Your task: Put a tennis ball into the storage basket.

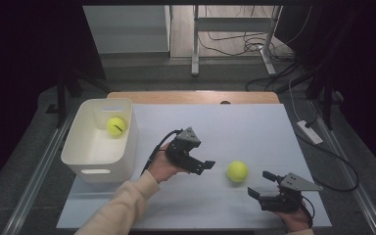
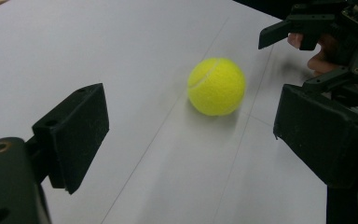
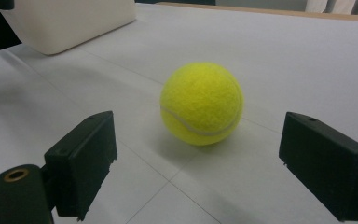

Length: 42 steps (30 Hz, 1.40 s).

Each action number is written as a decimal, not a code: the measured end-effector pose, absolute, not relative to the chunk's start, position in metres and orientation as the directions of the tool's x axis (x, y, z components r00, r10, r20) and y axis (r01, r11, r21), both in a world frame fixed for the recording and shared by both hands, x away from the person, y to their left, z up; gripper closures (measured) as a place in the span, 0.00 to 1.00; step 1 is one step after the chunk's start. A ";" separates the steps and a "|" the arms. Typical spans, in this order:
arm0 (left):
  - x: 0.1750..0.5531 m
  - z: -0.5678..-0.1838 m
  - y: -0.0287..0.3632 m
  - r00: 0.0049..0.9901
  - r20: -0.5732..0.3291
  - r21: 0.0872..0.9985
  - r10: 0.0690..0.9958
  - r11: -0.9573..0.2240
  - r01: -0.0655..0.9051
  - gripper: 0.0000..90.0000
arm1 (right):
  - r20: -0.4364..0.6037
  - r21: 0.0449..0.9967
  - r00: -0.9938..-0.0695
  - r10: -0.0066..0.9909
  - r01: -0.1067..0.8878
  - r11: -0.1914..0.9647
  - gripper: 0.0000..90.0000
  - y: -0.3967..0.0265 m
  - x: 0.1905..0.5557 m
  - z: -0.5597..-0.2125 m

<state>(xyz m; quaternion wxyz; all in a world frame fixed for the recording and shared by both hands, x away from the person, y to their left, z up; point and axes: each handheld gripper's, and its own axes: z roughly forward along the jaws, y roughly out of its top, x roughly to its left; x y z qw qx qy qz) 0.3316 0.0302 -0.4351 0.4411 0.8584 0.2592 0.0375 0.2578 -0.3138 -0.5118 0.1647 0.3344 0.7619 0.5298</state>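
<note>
The white tabletop [image 1: 254,122] carries a white bin [image 1: 85,156] at its left edge, with one yellow ball [image 1: 116,126] inside. A second tennis ball [image 1: 237,171] lies loose toward the near right corner. My left fingers [image 1: 206,165] and right fingers [image 1: 259,185] flank it, both spread wide, holding nothing.

ball [image 1: 237,171]: yellow-green, with a pale curved seam
ball in bin [image 1: 116,126]: yellow-green, with a dark mark
bin [image 1: 81,157]: cream white
table [image 1: 254,127]: pale grey, wood strip at far edge
grippers' jaws: black
sleeve [image 1: 120,208]: cream
</note>
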 end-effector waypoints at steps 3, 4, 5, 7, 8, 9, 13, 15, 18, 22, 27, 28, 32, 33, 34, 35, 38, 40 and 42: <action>0.333 -0.439 0.025 0.868 -0.160 0.776 0.471 -0.484 0.406 0.12 | 0.100 0.920 -0.727 0.680 0.328 0.215 0.12 -0.312 0.258 -0.511; 0.333 -0.440 0.024 0.867 -0.161 0.775 0.471 -0.483 0.407 0.12 | 0.100 0.919 -0.730 0.676 0.328 0.219 0.12 -0.311 0.258 -0.511; 0.334 -0.442 0.023 0.869 -0.159 0.775 0.468 -0.486 0.404 0.12 | 0.099 0.919 -0.731 0.675 0.328 0.220 0.12 -0.310 0.258 -0.511; 0.335 -0.444 0.020 0.870 -0.163 0.776 0.465 -0.484 0.405 0.12 | 0.098 0.918 -0.733 0.673 0.328 0.223 0.12 -0.310 0.258 -0.511; 0.335 -0.445 0.019 0.871 -0.166 0.775 0.463 -0.485 0.405 0.12 | 0.099 0.917 -0.732 0.674 0.329 0.223 0.12 -0.310 0.258 -0.511; 0.336 -0.446 0.018 0.871 -0.167 0.775 0.462 -0.485 0.406 0.12 | 0.099 0.918 -0.731 0.675 0.329 0.223 0.12 -0.311 0.258 -0.511; 0.337 -0.449 0.014 0.872 -0.168 0.770 0.459 -0.492 0.407 0.12 | 0.099 0.918 -0.730 0.676 0.330 0.221 0.12 -0.311 0.258 -0.511; 0.337 -0.451 0.012 0.873 -0.168 0.769 0.457 -0.493 0.406 0.12 | 0.100 0.919 -0.727 0.679 0.330 0.218 0.12 -0.312 0.258 -0.511; 0.338 -0.452 0.011 0.874 -0.167 0.766 0.456 -0.498 0.406 0.12 | 0.100 0.919 -0.727 0.679 0.330 0.218 0.12 -0.312 0.258 -0.511; 0.339 -0.454 0.009 0.874 -0.170 0.769 0.454 -0.494 0.406 0.12 | 0.100 0.918 -0.730 0.676 0.329 0.220 0.12 -0.312 0.258 -0.511; 0.339 -0.456 0.005 0.878 -0.166 0.769 0.450 -0.498 0.400 0.12 | 0.098 0.919 -0.732 0.674 0.326 0.220 0.12 -0.311 0.256 -0.510; 0.339 -0.457 0.005 0.878 -0.166 0.771 0.448 -0.497 0.399 0.12 | 0.098 0.921 -0.733 0.673 0.324 0.219 0.12 -0.311 0.256 -0.510; 0.340 -0.459 0.002 0.879 -0.171 0.772 0.445 -0.493 0.400 0.12 | 0.096 0.921 -0.736 0.671 0.321 0.220 0.12 -0.310 0.256 -0.509; 0.340 -0.459 0.001 0.880 -0.173 0.773 0.443 -0.493 0.400 0.12 | 0.096 0.921 -0.735 0.671 0.321 0.220 0.12 -0.310 0.256 -0.509; 0.340 -0.460 0.000 0.882 -0.175 0.774 0.438 -0.492 0.399 0.12 | 0.096 0.921 -0.735 0.671 0.321 0.220 0.12 -0.310 0.256 -0.509; 0.341 -0.461 -0.001 0.882 -0.180 0.776 0.436 -0.489 0.399 0.12 | 0.095 0.922 -0.734 0.672 0.320 0.220 0.12 -0.310 0.256 -0.509; 0.342 -0.463 -0.003 0.881 -0.188 0.775 0.434 -0.485 0.404 0.12 | 0.094 0.922 -0.733 0.674 0.319 0.218 0.12 -0.310 0.256 -0.509; 0.343 -0.465 -0.004 0.880 -0.192 0.776 0.435 -0.482 0.408 0.12 | 0.096 0.922 -0.735 0.671 0.319 0.217 0.12 -0.309 0.256 -0.508; 0.344 -0.466 -0.006 0.879 -0.194 0.774 0.436 -0.483 0.410 0.11 | 0.096 0.923 -0.736 0.670 0.318 0.217 0.12 -0.309 0.255 -0.508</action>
